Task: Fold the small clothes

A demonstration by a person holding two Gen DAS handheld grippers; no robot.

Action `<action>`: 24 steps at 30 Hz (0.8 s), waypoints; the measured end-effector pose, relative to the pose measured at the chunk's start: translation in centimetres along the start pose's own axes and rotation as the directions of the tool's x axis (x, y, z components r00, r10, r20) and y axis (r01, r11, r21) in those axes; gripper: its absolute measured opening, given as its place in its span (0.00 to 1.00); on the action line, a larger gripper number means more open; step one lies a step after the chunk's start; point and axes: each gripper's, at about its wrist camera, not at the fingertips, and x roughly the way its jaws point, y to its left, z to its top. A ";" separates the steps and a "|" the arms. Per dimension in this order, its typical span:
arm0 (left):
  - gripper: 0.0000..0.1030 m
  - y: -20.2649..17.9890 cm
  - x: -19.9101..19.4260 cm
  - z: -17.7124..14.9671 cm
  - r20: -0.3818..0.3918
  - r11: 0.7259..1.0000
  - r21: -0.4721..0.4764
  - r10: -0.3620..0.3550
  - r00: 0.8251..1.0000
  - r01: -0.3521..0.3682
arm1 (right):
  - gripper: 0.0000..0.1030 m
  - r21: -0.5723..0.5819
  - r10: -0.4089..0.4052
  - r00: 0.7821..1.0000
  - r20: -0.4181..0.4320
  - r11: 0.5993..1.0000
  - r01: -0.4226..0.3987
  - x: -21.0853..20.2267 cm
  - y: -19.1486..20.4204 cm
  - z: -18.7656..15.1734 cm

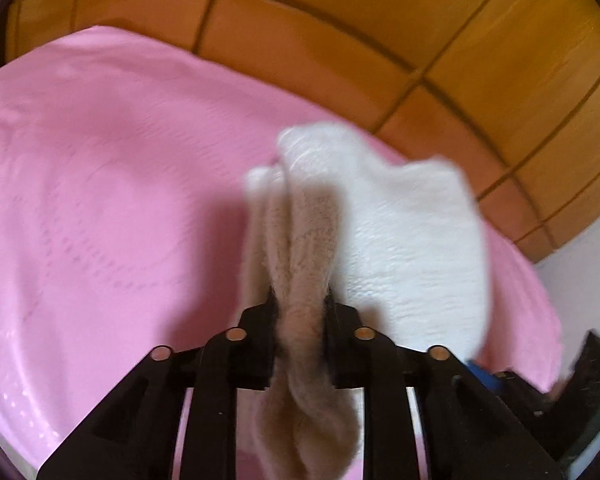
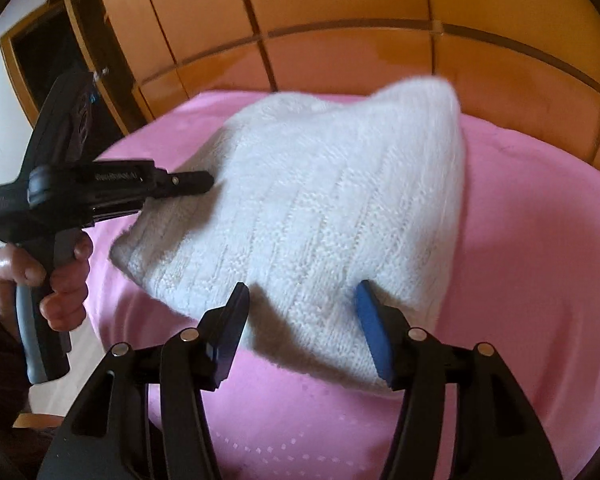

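A white knitted garment [image 2: 320, 208] hangs lifted above the pink bed cover [image 2: 520, 240]. My left gripper [image 1: 300, 300] is shut on a bunched fold of the garment [image 1: 404, 240], which runs back between its fingers. In the right wrist view the left gripper [image 2: 204, 182] bites the garment's left edge, held by a hand. My right gripper [image 2: 302, 296] is open, its jaws wide apart on either side of the garment's lower edge, which sits between them unclamped.
The pink cover [image 1: 100, 200] spreads wide under both grippers. A wooden panelled wardrobe [image 2: 340, 12] stands close behind the bed. A white wall [image 1: 580, 280] shows at the right, and a dark doorway [image 2: 40, 52] at the left.
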 end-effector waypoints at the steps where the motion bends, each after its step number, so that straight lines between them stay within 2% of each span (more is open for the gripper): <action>1: 0.31 0.2 0.1 -0.5 0.007 1.000 0.010 0.022 1.000 -0.022 | 0.60 -0.006 -0.004 1.000 -0.003 1.000 0.004 0.3 0.1 0.0; 3: 0.50 -0.4 -0.3 -0.7 0.051 0.994 0.057 0.090 0.995 -0.092 | 0.61 -0.029 -0.026 1.000 -0.010 0.999 0.026 0.6 0.5 0.3; 4: 0.52 -0.8 -0.6 -0.9 0.073 0.986 0.088 0.138 0.988 -0.144 | 0.61 -0.041 -0.027 1.000 -0.014 0.999 0.026 0.4 0.6 0.4; 7: 0.53 -1.2 -0.6 -1.0 0.090 0.977 0.120 0.167 0.982 -0.177 | 0.61 -0.029 0.031 0.999 -0.017 0.999 -0.031 -0.9 -0.3 1.4; 9: 0.53 -1.2 -0.6 -0.9 0.097 0.976 0.123 0.171 0.980 -0.182 | 0.61 0.009 0.062 0.998 0.030 0.998 -0.063 -2.3 -1.3 3.0; 11: 0.53 -1.0 -0.5 -0.9 0.097 0.977 0.119 0.164 0.982 -0.176 | 0.61 0.049 0.074 0.995 0.074 0.996 -0.077 -3.3 -2.4 4.9; 14: 0.53 -0.7 -0.6 -1.1 0.100 0.979 0.120 0.155 0.983 -0.167 | 0.61 0.071 0.063 0.994 0.092 0.995 -0.070 -2.8 -3.4 7.9; 18: 0.53 -0.7 -0.2 -1.1 0.098 0.979 0.125 0.149 0.984 -0.161 | 0.60 0.093 0.061 0.998 0.017 0.994 -0.062 0.9 -3.9 10.9; 21: 0.53 -0.8 0.1 -1.3 0.096 0.976 0.146 0.150 0.984 -0.163 | 0.62 0.077 0.005 0.995 -0.101 0.997 0.003 5.3 -4.2 11.7; 24: 0.53 -1.0 0.5 -1.6 0.103 0.968 0.175 0.163 0.981 -0.179 | 0.65 0.023 -0.035 0.994 -0.099 0.999 0.038 6.6 -3.6 11.1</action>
